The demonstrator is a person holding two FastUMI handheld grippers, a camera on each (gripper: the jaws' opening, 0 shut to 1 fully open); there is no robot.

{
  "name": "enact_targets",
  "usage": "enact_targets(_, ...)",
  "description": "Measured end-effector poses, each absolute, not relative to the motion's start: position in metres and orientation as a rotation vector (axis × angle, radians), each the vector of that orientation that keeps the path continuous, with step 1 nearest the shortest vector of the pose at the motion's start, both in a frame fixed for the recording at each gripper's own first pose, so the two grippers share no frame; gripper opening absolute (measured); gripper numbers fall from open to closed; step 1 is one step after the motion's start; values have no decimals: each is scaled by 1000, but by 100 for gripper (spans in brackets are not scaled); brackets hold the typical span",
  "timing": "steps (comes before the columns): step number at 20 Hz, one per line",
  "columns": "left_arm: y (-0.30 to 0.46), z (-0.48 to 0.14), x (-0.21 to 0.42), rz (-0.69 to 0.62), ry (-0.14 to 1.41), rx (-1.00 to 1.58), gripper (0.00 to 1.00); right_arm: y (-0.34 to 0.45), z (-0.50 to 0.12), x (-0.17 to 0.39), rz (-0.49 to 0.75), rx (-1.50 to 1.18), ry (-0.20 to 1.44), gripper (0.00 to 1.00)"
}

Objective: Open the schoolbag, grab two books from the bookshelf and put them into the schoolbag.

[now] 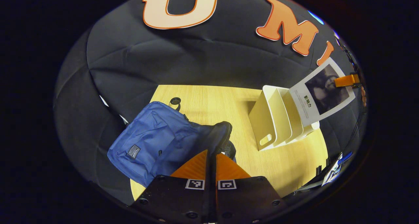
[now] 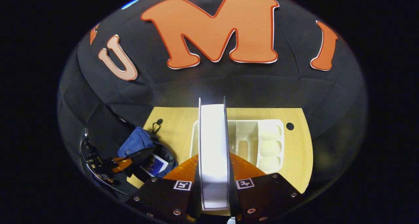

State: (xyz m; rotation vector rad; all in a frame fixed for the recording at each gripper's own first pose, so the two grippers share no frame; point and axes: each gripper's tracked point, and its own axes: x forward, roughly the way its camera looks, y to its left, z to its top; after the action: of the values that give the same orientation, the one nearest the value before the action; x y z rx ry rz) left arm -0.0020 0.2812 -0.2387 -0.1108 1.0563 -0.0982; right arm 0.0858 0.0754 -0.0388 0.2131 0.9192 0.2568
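The blue schoolbag (image 1: 154, 142) lies on the wooden table (image 1: 212, 102), its dark opening rim (image 1: 222, 132) lifted. My left gripper (image 1: 212, 155) is shut on that rim. In the right gripper view the schoolbag (image 2: 136, 142) gapes open with one book (image 2: 154, 165) inside, and the left gripper (image 2: 116, 165) holds its edge. My right gripper (image 2: 213, 157) is shut on a second book (image 2: 212, 135), seen edge-on with white pages, above the white bookshelf (image 2: 262, 142). In the left gripper view that book (image 1: 322, 93) hangs in the air over the bookshelf (image 1: 275, 122), pinched by the right gripper (image 1: 348, 81).
The bookshelf's slots (image 2: 244, 142) look bare. A round cable hole (image 2: 290, 126) sits in the table's far right corner. Bare table (image 1: 248, 165) lies between the schoolbag and the bookshelf. Cables and small items (image 1: 334, 171) sit off the table's right edge.
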Motion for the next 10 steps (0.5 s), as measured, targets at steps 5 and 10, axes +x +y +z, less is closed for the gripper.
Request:
enact_targets(5,285,-231,-2,-79,1041,-109,1,104,-41,62,322,344,911,34)
enact_targets(10,286,-228,0,-68,1037,-108,1,150,-66,36,395,494,956,33)
